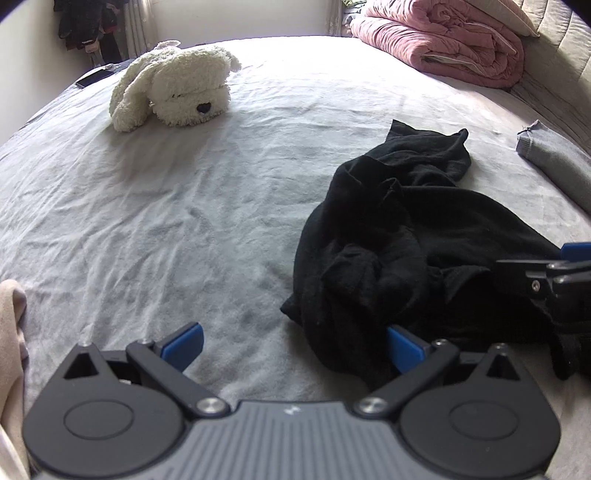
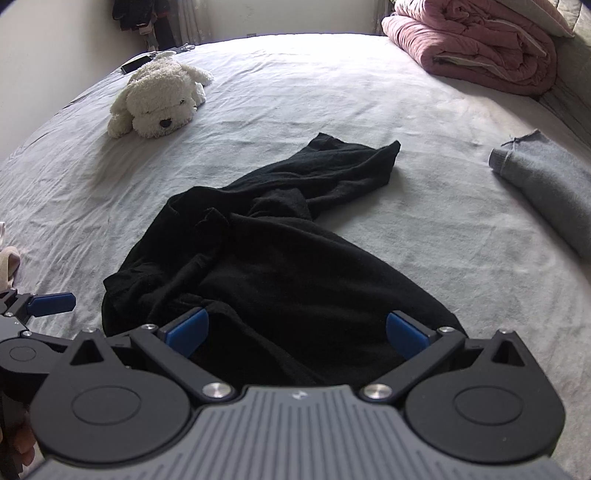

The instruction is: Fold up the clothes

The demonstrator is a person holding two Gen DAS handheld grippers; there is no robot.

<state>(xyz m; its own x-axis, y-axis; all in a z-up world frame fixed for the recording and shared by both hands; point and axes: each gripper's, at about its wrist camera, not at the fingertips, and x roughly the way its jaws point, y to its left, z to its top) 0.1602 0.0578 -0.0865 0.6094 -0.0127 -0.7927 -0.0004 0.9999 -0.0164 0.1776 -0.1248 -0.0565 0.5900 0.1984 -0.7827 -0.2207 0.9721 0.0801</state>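
A crumpled black garment [image 1: 399,236] lies on the grey bed sheet [image 1: 166,206], with one long part stretching away toward the back; it also shows in the right wrist view [image 2: 266,258]. My left gripper [image 1: 295,345] is open at the garment's near left edge, its right finger touching the cloth. My right gripper [image 2: 297,330] is open just above the garment's near end, jaws wide on either side of the cloth. The right gripper shows at the right edge of the left wrist view [image 1: 554,269]. The left gripper shows at the left edge of the right wrist view [image 2: 44,304].
A white plush dog [image 1: 173,86] lies at the back left. A folded pink quilt [image 1: 439,35] is at the back right. A folded grey garment [image 2: 546,184] lies on the right. A pale pink cloth [image 1: 11,332] is at the near left. A dark phone [image 1: 94,77] lies by the far left edge.
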